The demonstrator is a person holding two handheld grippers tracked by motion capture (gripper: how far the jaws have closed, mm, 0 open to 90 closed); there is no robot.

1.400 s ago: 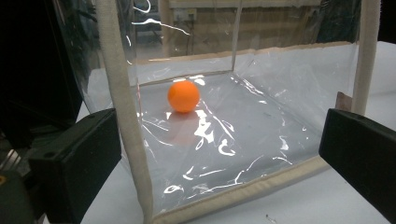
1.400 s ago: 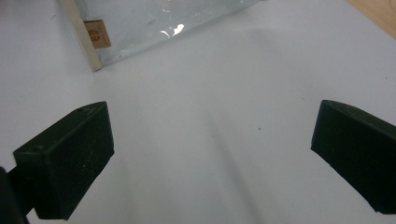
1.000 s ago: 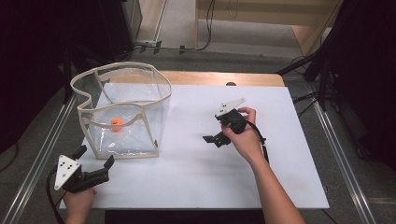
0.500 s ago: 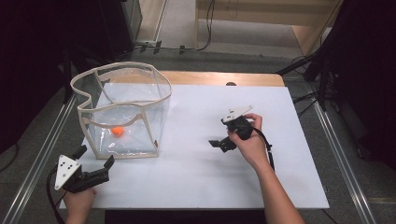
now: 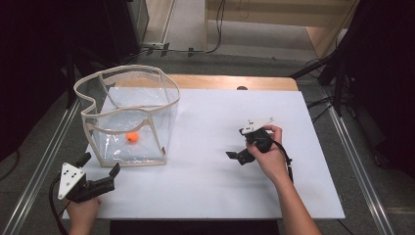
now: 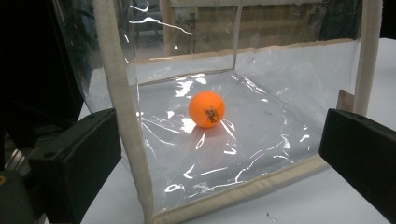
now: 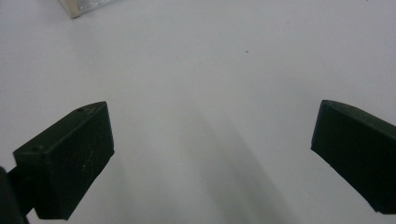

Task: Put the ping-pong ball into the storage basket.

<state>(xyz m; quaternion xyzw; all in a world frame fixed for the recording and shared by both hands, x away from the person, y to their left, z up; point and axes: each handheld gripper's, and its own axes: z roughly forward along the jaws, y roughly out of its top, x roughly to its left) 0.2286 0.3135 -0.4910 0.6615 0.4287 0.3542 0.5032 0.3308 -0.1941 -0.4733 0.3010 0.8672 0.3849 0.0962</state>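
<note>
A clear plastic box (image 5: 147,95) with beige fabric trim stands at the table's left, open at the top. An orange ball (image 5: 131,137) lies on its floor. My left gripper (image 5: 101,163) rests at the front left corner of the table, open, aimed at the box's near wall. In the left gripper view the orange ball (image 6: 206,108) shows through the clear box (image 6: 130,140), framed by my left gripper (image 6: 219,158), whose jaws stand wide apart. My right gripper (image 5: 238,144) sits right of centre, open and holding nothing. In its own view my right gripper (image 7: 212,154) spans bare white table (image 7: 210,60).
The white table top (image 5: 205,186) has metal rails along both sides and a wooden strip (image 5: 230,82) at the far edge. A corner of the box (image 7: 81,5) peeks in at the top left of the right gripper view. Cables trail from both grippers.
My right gripper has drifted right and toward the person, away from the box. The left gripper, the box and the ball have not moved.
</note>
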